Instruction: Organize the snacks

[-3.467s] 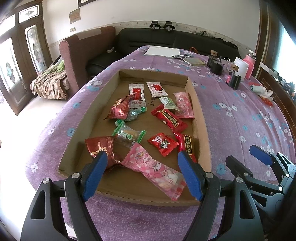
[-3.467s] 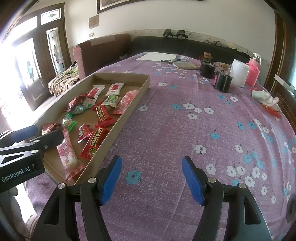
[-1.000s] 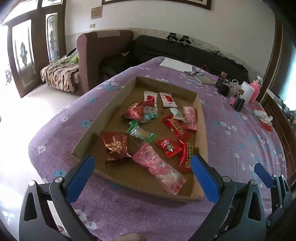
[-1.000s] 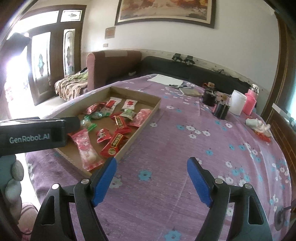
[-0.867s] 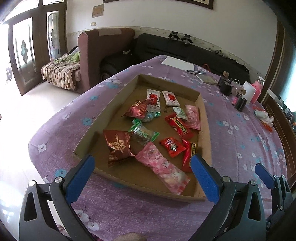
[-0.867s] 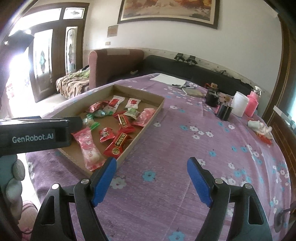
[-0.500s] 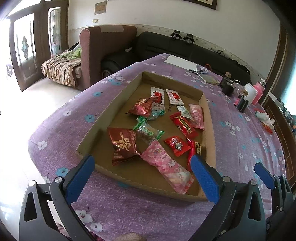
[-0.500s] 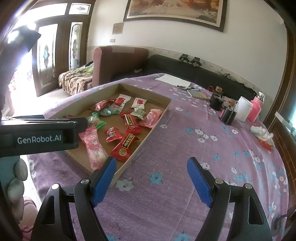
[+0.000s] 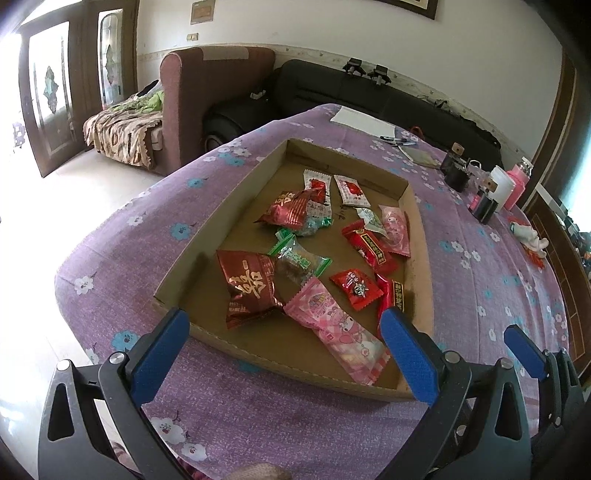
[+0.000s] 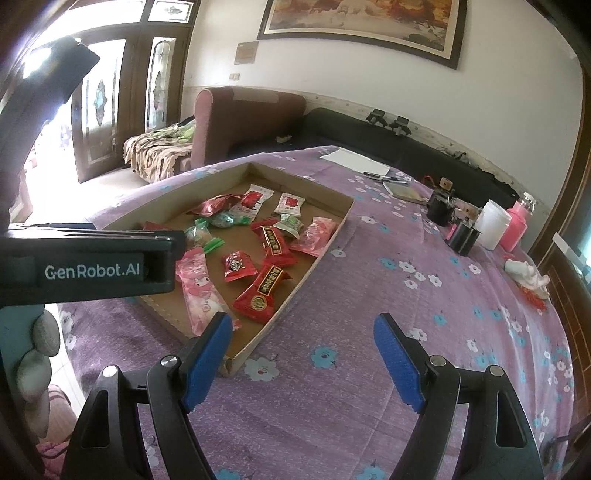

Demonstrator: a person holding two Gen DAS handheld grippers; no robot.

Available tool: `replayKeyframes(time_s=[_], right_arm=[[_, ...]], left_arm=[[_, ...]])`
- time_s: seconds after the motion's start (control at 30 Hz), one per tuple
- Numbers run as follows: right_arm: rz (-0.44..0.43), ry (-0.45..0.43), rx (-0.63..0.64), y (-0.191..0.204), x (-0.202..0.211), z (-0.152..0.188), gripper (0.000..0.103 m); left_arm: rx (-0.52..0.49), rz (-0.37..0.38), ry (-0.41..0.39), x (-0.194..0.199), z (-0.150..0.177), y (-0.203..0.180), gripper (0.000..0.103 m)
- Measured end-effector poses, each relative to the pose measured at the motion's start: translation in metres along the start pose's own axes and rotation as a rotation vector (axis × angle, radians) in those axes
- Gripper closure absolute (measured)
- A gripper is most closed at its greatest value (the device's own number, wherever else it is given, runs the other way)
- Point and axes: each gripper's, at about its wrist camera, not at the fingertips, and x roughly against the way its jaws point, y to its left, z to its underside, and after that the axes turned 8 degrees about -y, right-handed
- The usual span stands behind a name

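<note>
Snacks [image 9: 314, 258] lie in the cardboard tray [image 9: 419, 236] — both tongs, left [image 9: 284, 350] and right [image 10: 303, 362], tilt downward, spread, empty.

White walls [image 10: 498, 96] carried a framed painting [image 10: 364, 24]; a maroon armchair [image 9: 218, 85] and black sofa [image 9: 369, 98] stood behind, daylight flooding through glazed wooden doors [image 9: 48, 92].

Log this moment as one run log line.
left gripper: open, empty | right gripper: open, empty | snacks: loose in cardboard tray
</note>
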Motion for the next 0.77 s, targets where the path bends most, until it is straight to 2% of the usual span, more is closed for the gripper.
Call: replayKeyframes(time_s=[0.4, 0.77], right_arm=[[-0.006, -0.002, 0.001, 0.001, -0.003, -0.002, 0.022], [-0.016, -0.003, -0.018, -0.012, -0.008, -0.011, 0.022]], left_arm=[[0.011, -0.020, 0.000, -0.001, -0.003, 0.002, 0.000], [-0.022, -0.047, -0.026, 0.005, -0.013, -0.018, 0.000]])
